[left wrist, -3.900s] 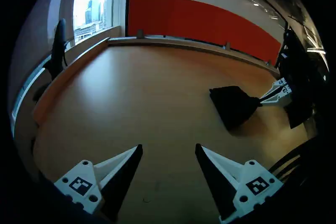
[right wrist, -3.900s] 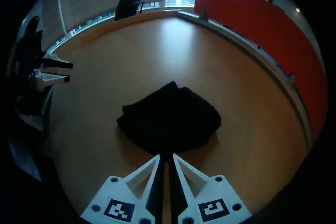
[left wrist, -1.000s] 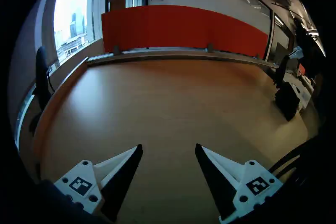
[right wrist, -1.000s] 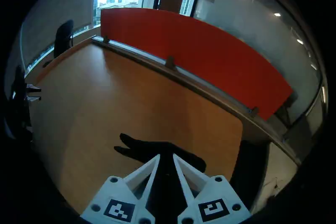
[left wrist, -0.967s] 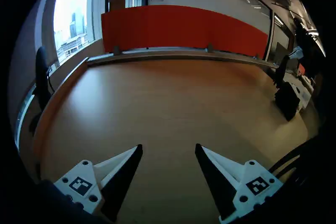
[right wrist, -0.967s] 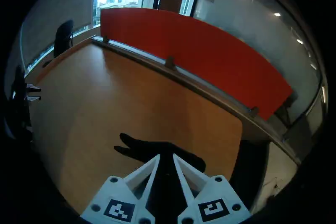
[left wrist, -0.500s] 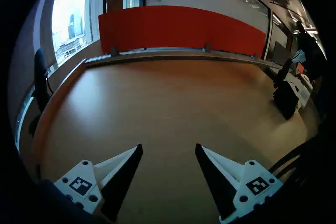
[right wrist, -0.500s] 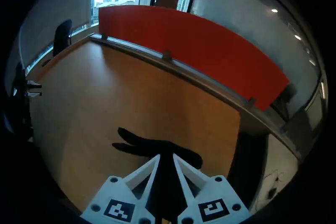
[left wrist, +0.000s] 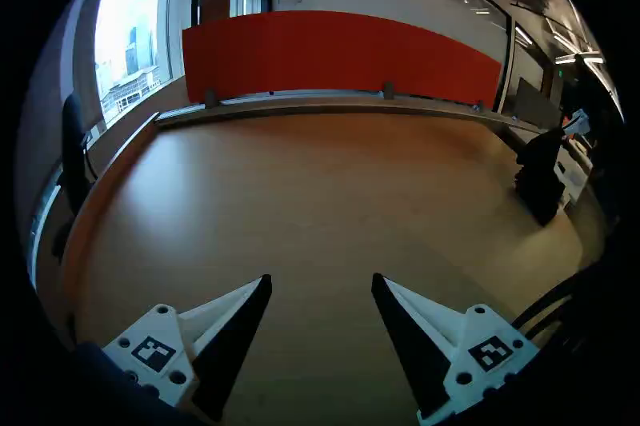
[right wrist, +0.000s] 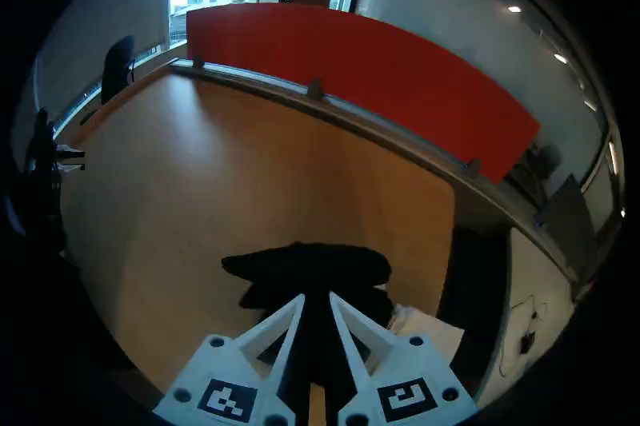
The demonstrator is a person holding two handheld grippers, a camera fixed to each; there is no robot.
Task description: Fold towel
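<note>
Two tongs: the right tongs pinched the soft black cloth towel, which had bunched wider near the brown wooden surface's right edge; the left tongs hung spread, empty. Laying flat likely came next.

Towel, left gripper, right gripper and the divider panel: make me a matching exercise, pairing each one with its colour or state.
Column one:
1 towel
2 left gripper
3 right gripper
4 divider panel

Column two:
A red
B open, nothing between its fingers
C black
D closed on cloth

Pairs: 1-C, 2-B, 3-D, 4-A
</note>
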